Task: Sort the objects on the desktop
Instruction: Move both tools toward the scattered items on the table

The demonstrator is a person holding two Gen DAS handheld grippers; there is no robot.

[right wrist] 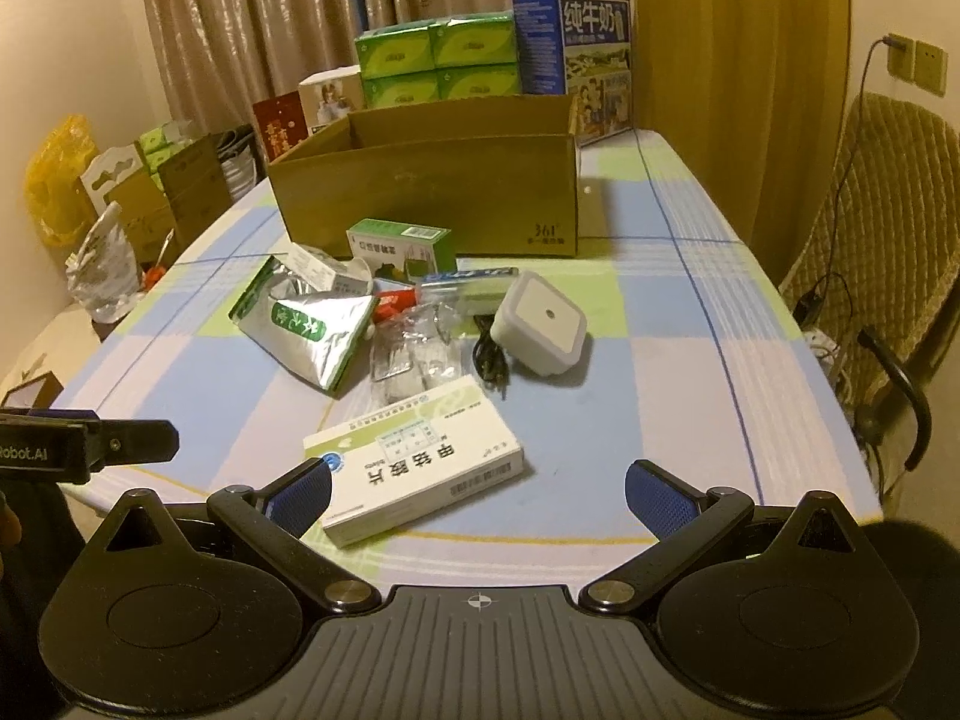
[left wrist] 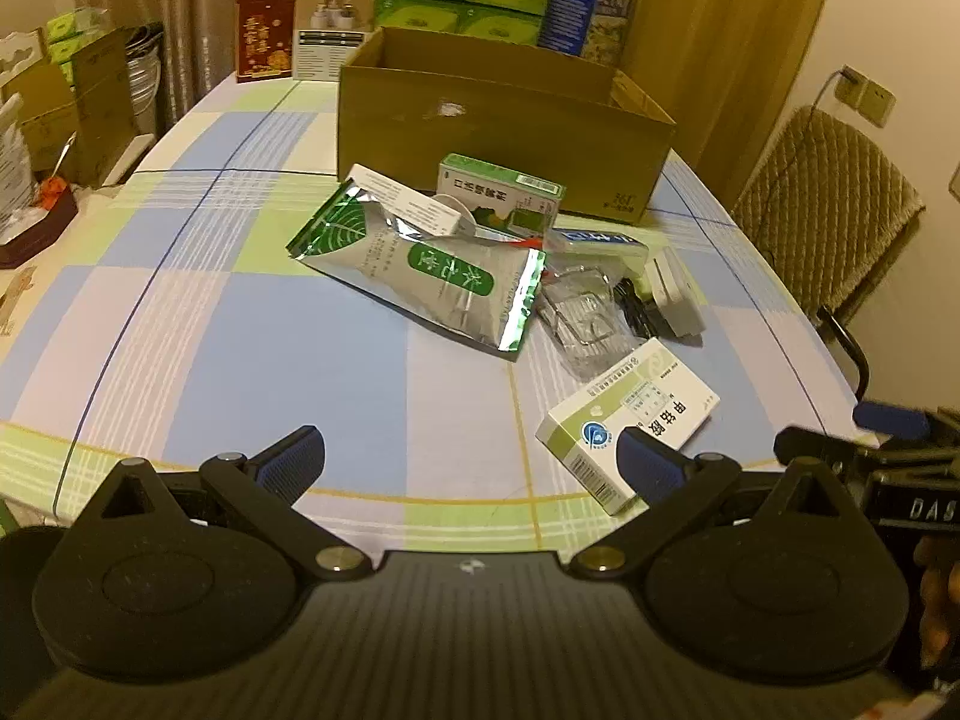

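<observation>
Both grippers hang low over the checked tablecloth (left wrist: 312,360), and both are spread wide with nothing between the fingers. The left gripper (left wrist: 471,459) has bare cloth in its gap, its right fingertip just in front of the white medicine box (left wrist: 630,420). The right gripper (right wrist: 480,489) frames that same box from the other side, the left fingertip overlapping the box's near corner. Further back sits the clutter: a silver foil pouch (left wrist: 420,276), a green-and-white carton (left wrist: 501,195), a crumpled clear plastic packet (right wrist: 414,354), a black cable (right wrist: 492,360) and a white square plug-in device (right wrist: 540,324). Behind it all, the open cardboard box (right wrist: 432,186) waits.
</observation>
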